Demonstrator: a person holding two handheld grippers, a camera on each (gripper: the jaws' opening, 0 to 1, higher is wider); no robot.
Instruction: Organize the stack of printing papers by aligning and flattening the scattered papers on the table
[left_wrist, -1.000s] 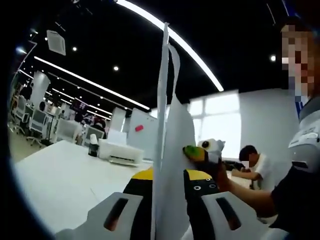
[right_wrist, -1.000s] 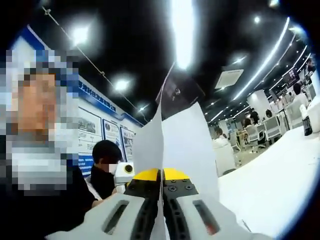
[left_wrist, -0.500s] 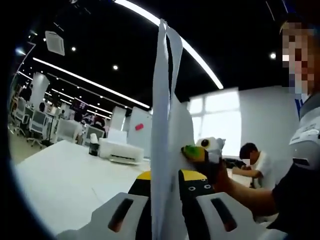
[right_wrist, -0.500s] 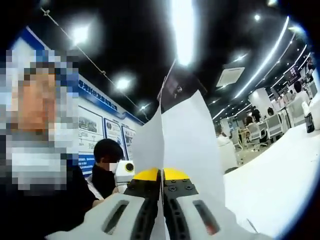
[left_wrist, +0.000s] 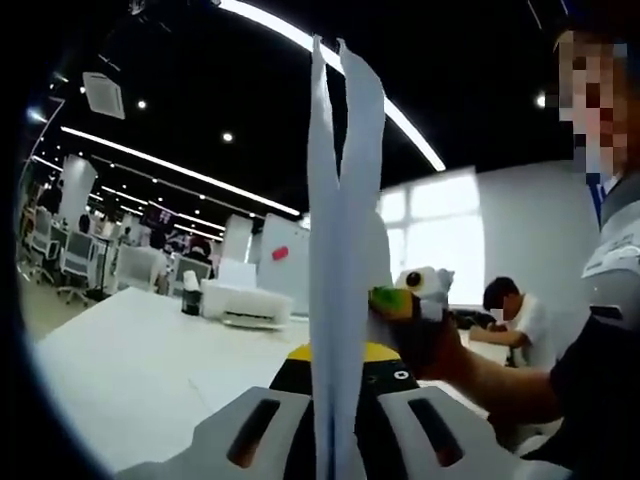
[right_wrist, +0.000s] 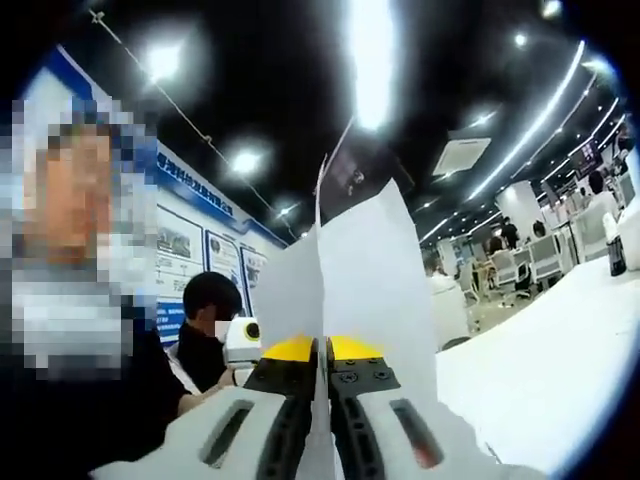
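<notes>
Your left tool (left_wrist: 335, 385) and right tool (right_wrist: 320, 362) are both clamped on the papers (left_wrist: 340, 260), held upright above the table (left_wrist: 130, 370); their lower edges are hidden.

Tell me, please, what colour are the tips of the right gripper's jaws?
Yellow, clearest in the right gripper view, where the right gripper clamps the papers.

Probably an open-plan office: long white tables (left_wrist: 130, 370), office chairs (left_wrist: 75, 265), printer (left_wrist: 245, 303), ceiling strip lights (left_wrist: 170, 170).
</notes>
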